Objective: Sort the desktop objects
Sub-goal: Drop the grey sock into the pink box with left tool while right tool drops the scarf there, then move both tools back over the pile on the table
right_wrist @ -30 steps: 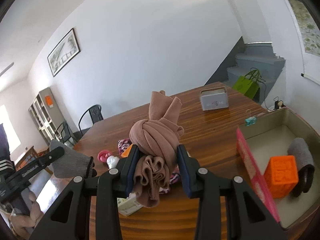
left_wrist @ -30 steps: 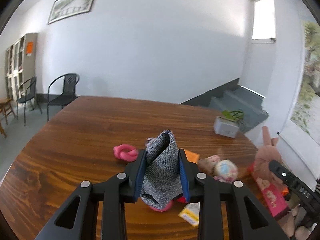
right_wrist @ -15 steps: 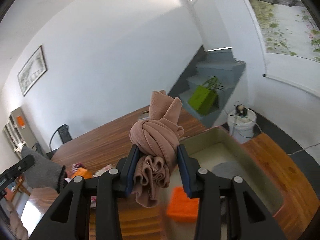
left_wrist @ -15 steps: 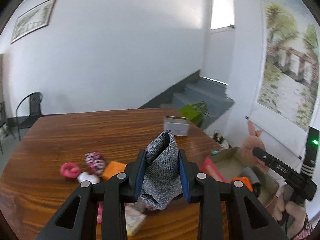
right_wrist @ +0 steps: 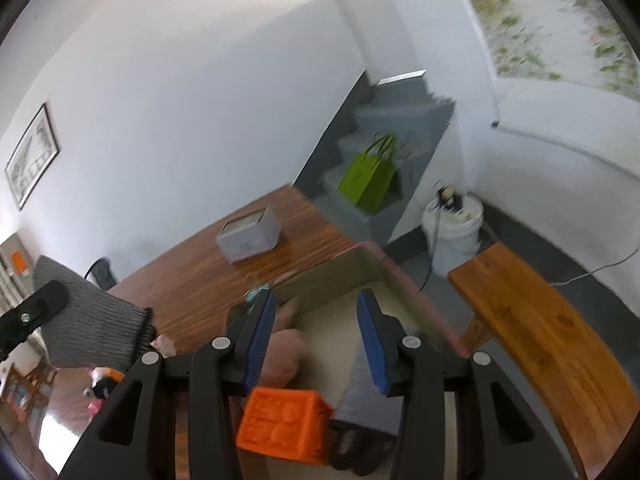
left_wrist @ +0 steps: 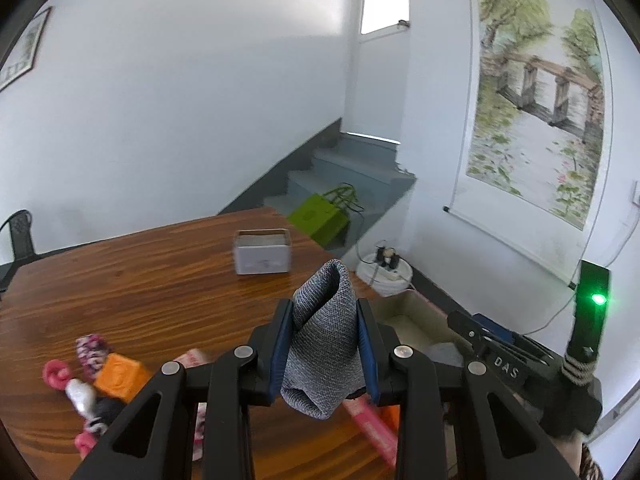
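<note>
left gripper: fingers pinching folded grey cloth, held above worktop beside box. right gripper: fingers spread, empty, over box. inside box: pink knotted cloth, orange cube, grey roll.

**Colours and patterns on and around the wooden table**

The folded knitted sock was heathered grey, its cuff ribbed with a dark edge. The gripper pads were blue on black plastic frames. In the box with the pink outside wall and beige inside, a moulded cube was bright orange; at its 10 o'clock lay a dusty-pink cloth bundle. The table showed reddish-brown streaked grain. On it sat a second orange cube, a pink-and-black patterned roll and a pale grey container. The paper bag was lime green.
</note>
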